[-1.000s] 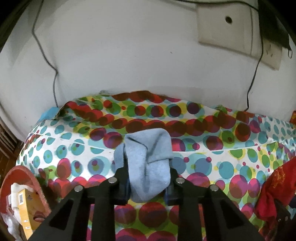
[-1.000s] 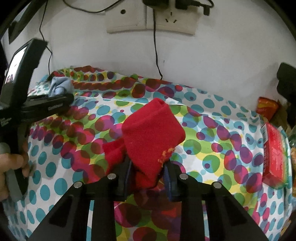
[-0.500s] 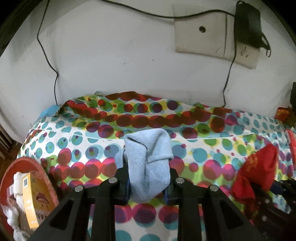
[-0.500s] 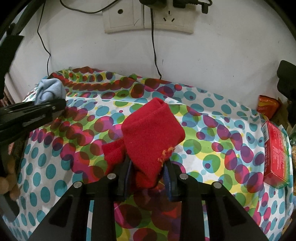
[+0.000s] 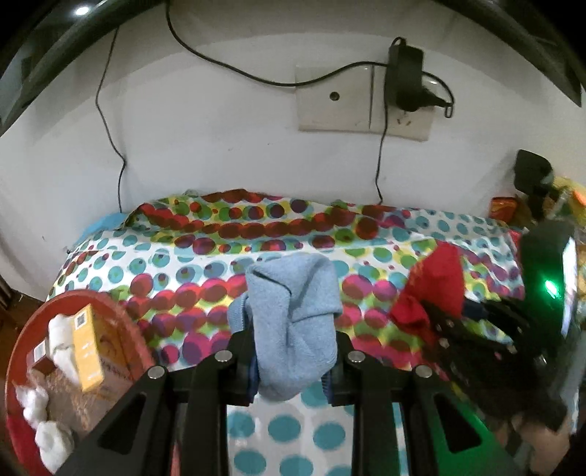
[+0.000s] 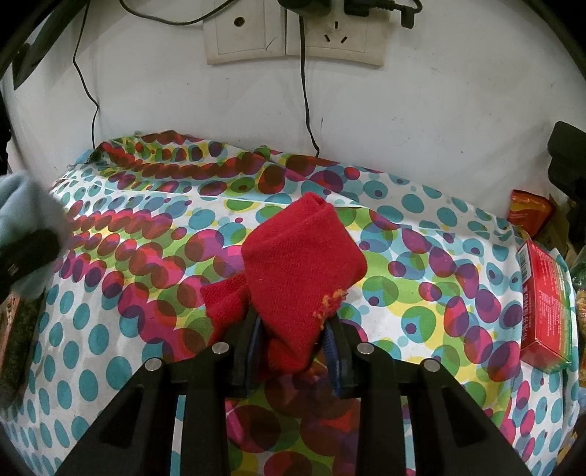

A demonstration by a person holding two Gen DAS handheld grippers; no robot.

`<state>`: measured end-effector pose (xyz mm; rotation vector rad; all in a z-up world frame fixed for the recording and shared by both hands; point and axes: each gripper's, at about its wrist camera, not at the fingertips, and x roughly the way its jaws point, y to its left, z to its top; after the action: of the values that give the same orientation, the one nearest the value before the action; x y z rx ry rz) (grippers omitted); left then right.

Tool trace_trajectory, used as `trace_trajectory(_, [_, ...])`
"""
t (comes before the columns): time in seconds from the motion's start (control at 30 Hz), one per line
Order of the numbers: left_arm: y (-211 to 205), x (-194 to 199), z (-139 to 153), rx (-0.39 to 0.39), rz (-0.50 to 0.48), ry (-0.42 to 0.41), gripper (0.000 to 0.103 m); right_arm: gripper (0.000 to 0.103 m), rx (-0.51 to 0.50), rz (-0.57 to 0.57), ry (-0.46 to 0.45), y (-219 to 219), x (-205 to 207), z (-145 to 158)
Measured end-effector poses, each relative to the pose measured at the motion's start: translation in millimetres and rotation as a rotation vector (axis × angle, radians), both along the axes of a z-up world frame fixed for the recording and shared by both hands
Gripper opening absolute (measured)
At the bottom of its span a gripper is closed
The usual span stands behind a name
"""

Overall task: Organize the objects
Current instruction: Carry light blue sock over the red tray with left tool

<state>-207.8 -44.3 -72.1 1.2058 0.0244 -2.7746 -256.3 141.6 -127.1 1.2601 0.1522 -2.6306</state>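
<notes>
A table under a dotted cloth stands against a white wall. A socket plate is mounted on the wall, with cables running down behind the table.

Left gripper: jaws clamped on a blue sock. The sock is bunched between the fingers and stands above them, held over the cloth. In the right wrist view the same sock appears blurred at the left edge.

Right gripper: jaws clamped on a red sock. The sock is folded over and rises from the fingers, held over the middle of the cloth. In the left wrist view the red sock and the right gripper appear at the right side, near the blue sock but apart from it.

A red tray at the left end of the table holds a yellow box and white wads. A red box lies at the right end.
</notes>
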Motion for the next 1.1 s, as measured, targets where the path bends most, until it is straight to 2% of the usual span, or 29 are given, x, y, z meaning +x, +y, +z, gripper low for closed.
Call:
trace_trajectory(0.07, [-0.5, 11.9, 4.2, 0.009, -0.004, 0.004, 0.025, 0.028, 0.002, 0.001, 0.001, -0.9, 1.1, 0.1])
trace_trajectory(0.4, [-15.9, 77.1, 30.5, -0.046, 0.022, 0.045, 0.026, 0.029, 0.004, 0.003, 0.001, -0.8, -0.1, -0.2])
trace_trajectory(0.63, [-60.3, 119.8, 36.2, -0.061, 0.146, 0.050, 0.026, 0.031, 0.011, 0.004, 0.003, -1.4, -1.5, -0.2])
trace_trajectory(0.87, [-114.7, 151.5, 28.4, -0.029, 0.288, 0.036, 0.026, 0.031, 0.023, 0.005, 0.006, -3.1, -2.3, -0.4])
trace_trajectory(1.1, [-152.0, 166.5, 16.1, 0.002, 0.351, 0.009, 0.026, 0.031, 0.026, 0.006, 0.008, -3.8, 0.2, 0.4])
